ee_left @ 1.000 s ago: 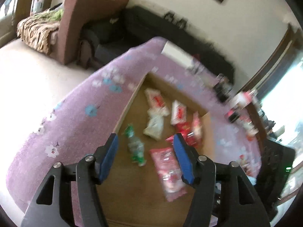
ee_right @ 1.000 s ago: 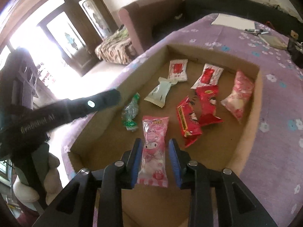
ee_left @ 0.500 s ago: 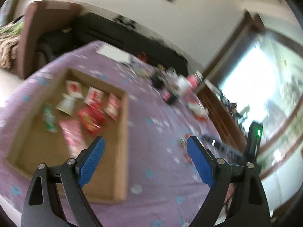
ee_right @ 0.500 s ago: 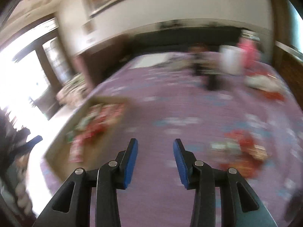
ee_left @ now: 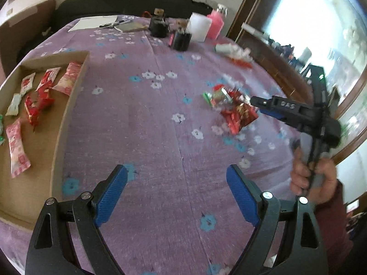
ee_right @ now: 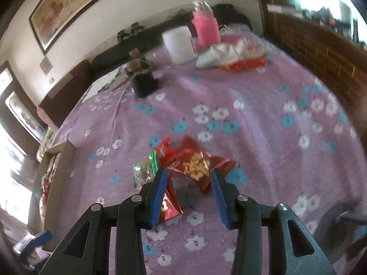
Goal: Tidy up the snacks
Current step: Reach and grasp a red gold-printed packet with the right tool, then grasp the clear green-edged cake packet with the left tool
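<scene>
A pile of loose snack packets [ee_right: 188, 160] lies on the purple flowered cloth; it also shows in the left wrist view [ee_left: 231, 107]. My right gripper [ee_right: 189, 185] is open just above the pile, its jaws either side of a red foil packet with yellow pieces [ee_right: 197, 165]. A clear green-edged packet [ee_right: 144, 171] lies to its left. My left gripper [ee_left: 176, 190] is open wide and empty over bare cloth. The cardboard tray [ee_left: 68, 105] at the left holds several snack packets [ee_left: 39, 100].
At the back of the table stand a pink jar [ee_right: 206, 29], a white roll [ee_right: 177, 43], a dark jar [ee_right: 142, 78], papers and pens [ee_left: 103, 23], and a crumpled white bag with red wrappers [ee_right: 229, 55]. A wooden cabinet [ee_right: 321, 52] borders the right side.
Both grippers have swung right, away from the tray. The right one has come down over the loose snack pile and its jaws have widened. The left one has opened wider.
</scene>
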A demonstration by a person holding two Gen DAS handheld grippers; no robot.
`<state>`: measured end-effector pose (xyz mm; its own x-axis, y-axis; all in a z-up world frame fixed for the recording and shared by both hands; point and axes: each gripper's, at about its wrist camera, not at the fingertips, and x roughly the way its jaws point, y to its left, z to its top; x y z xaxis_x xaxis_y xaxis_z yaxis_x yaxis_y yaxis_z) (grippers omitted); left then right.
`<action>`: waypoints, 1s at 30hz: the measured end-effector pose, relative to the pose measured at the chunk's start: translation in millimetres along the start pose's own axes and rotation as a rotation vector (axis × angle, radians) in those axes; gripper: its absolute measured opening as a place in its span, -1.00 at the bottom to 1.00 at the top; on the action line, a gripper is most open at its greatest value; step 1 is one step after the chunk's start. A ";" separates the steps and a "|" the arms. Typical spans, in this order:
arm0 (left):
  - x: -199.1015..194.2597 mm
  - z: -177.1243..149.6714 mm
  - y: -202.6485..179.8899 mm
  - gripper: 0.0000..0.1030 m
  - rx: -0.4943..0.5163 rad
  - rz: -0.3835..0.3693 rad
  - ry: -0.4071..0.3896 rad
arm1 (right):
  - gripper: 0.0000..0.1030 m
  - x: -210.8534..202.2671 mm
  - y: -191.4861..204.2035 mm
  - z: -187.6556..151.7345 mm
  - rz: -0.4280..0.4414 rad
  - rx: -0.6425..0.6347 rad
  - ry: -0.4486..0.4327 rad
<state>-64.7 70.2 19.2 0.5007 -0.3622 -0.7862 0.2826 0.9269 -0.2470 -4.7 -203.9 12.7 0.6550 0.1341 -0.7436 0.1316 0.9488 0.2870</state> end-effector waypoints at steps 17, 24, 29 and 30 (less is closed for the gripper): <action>40.7 -3.4 -4.9 0.91 0.016 0.093 0.046 | -0.16 5.7 35.7 -26.3 0.261 -0.102 0.036; 46.6 -0.9 -9.5 1.00 0.069 0.063 0.093 | -0.16 15.2 48.6 -29.8 0.155 -0.168 0.061; 42.6 2.8 -9.7 0.96 0.086 0.012 0.124 | -0.41 19.8 41.8 -33.2 0.139 -0.150 0.065; 38.9 7.9 -8.3 0.95 0.071 -0.019 0.114 | -0.42 18.1 37.6 -32.8 0.156 -0.131 0.066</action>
<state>-41.2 47.6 -4.9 0.3999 -0.3624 -0.8419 0.3507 0.9091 -0.2247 -12.3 -156.3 -9.7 0.6093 0.2964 -0.7355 -0.0681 0.9436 0.3239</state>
